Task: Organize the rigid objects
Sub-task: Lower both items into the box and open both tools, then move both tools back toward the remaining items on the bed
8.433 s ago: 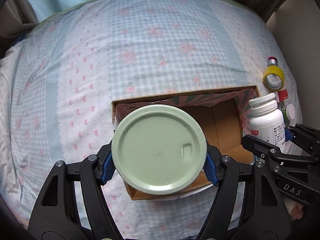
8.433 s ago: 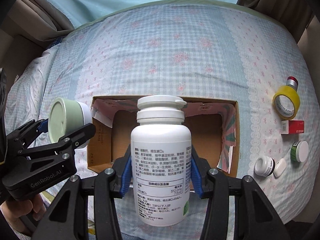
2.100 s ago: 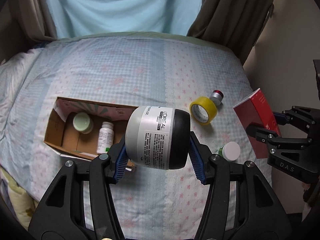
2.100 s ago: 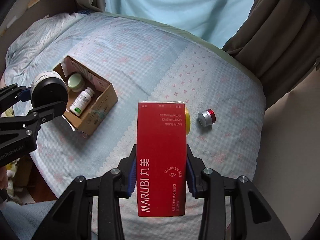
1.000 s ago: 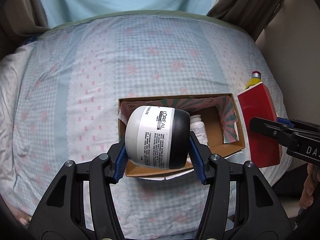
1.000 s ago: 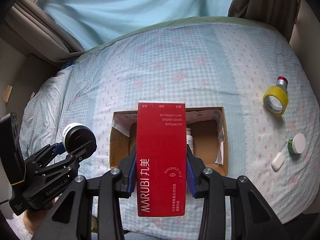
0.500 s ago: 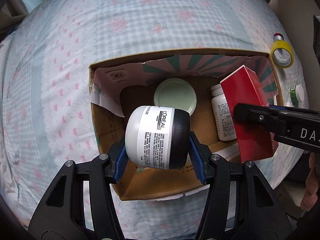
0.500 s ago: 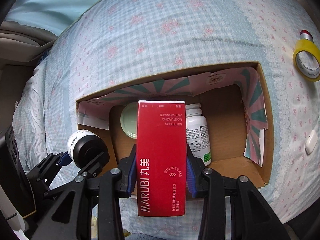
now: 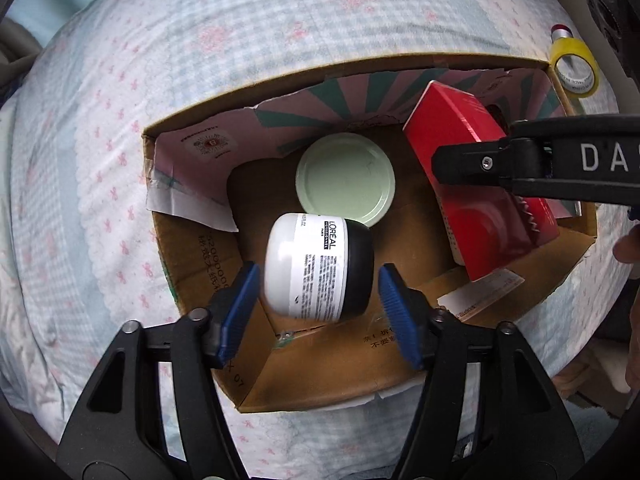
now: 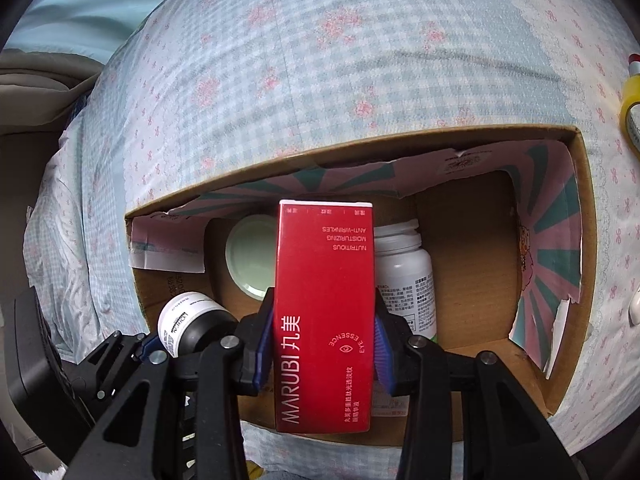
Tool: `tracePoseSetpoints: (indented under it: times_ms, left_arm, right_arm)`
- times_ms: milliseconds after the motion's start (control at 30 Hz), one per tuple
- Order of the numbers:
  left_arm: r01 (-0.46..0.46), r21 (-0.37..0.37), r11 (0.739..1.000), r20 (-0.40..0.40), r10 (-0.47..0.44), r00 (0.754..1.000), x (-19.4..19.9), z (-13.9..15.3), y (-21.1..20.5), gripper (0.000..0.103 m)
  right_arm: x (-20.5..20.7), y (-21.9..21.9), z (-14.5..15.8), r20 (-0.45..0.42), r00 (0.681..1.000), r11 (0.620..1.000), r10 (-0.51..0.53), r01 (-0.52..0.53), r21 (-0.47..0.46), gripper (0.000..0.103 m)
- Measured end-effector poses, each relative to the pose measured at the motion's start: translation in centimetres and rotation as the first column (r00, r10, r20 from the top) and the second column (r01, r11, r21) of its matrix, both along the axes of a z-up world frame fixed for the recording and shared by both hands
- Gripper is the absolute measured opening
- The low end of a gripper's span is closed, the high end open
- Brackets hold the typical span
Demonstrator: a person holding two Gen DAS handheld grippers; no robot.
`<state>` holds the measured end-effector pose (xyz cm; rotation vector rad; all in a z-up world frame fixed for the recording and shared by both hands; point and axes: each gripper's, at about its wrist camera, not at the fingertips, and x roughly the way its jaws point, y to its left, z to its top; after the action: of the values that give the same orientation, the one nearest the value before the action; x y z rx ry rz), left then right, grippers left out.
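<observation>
Inside the cardboard box (image 9: 304, 364) that sits on a bed with a blue checked, pink-flowered cover (image 9: 240, 52), a L'Oréal jar (image 9: 319, 268) with a white body and black lid lies on its side between the blue pads (image 9: 236, 312) of the left gripper (image 9: 318, 312). The jaws are opening, and a gap shows on each side of the jar, so the pads do not press on it. Just beyond the jar, a pale green round lid (image 9: 346, 179) faces up from the box floor. To the right, the right gripper (image 10: 324, 344) pinches a red MARUBI carton (image 10: 324, 312) by its long sides; its jaws are starting to open, yet the pads are against the carton in the right wrist view. The carton reaches down into the box, tilted, in front of a white pill bottle (image 10: 404, 276) that lies near the box's middle. Outside the box, past its far right corner, a roll of yellow tape (image 9: 574, 68) rests on the cover with a small red-capped object (image 9: 561, 33) beside it. Part of a person's hand (image 9: 630, 240) shows at the right edge of the left wrist view.
</observation>
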<state>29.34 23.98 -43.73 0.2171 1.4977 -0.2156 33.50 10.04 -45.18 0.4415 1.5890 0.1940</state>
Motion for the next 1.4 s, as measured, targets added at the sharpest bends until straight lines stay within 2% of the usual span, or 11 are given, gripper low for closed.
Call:
tracePoseSetpoints:
  times_ms: [33,67,100,133,167,233,400,700,1100,1233,1400]
  left_arm:
    - [0.002,0.012,1.000,0.021,-0.002,1.000,-0.1,0.5,-0.1,0.102]
    - [0.004,0.007,1.000,0.047,-0.004,0.999,-0.1,1.2,-0.1,0.103]
    - [0.006,-0.004,1.000,0.053,-0.006,0.999,-0.1,1.5,-0.2,0.103]
    - [0.007,-0.011,1.000,0.053,-0.006,0.999,-0.2,1.8,-0.3,0.103]
    - [0.007,-0.005,1.000,0.057,-0.006,0.998,-0.3,2.0,-0.3,0.103]
    - [0.010,0.005,1.000,0.060,-0.011,0.998,-0.5,2.1,-0.5,0.103]
    - [-0.005,0.010,1.000,0.075,0.004,0.997,-1.3,2.9,-0.4,0.103]
    - [-0.021,0.018,1.000,0.143,0.018,0.990,-2.8,6.1,-0.2,0.103]
    - [-0.074,0.029,0.997,0.235,0.065,0.970,-6.8,11.1,2.0,0.103]
    - [-0.102,0.033,0.994,0.278,0.089,0.957,-8.1,13.3,3.1,0.103]
    - [-0.116,0.002,0.993,0.309,0.110,0.945,-9.8,15.6,4.1,0.103]
  right_arm:
    - [0.1,-0.1,0.2,0.014,1.000,1.000,-0.006,0.006,0.003,0.045]
    - [0.2,-0.2,0.4,0.023,1.000,1.000,-0.005,0.005,-0.001,0.056]
    - [0.3,-0.2,0.6,0.024,1.000,1.000,0.011,-0.010,-0.020,0.085]
    - [0.3,-0.2,0.8,0.028,0.999,0.998,0.034,-0.033,-0.047,0.099]
    - [0.3,-0.2,1.0,0.032,0.998,0.996,0.062,-0.060,-0.072,0.103]
    - [-0.2,-0.7,1.1,0.034,0.996,0.992,0.079,-0.075,-0.104,0.103]
    - [-1.2,-2.2,1.5,0.021,1.000,0.998,0.007,-0.005,-0.063,0.103]
    - [-2.4,-1.7,4.5,0.064,0.998,0.998,0.007,-0.003,-0.064,0.103]
    - [-5.9,-1.0,11.0,0.159,0.986,0.998,0.052,-0.046,-0.038,0.103]
    - [-7.6,-1.2,13.5,0.196,0.977,0.995,0.086,-0.075,-0.065,0.103]
    - [-9.8,-2.1,16.3,0.232,0.968,0.992,0.093,-0.071,-0.100,0.103]
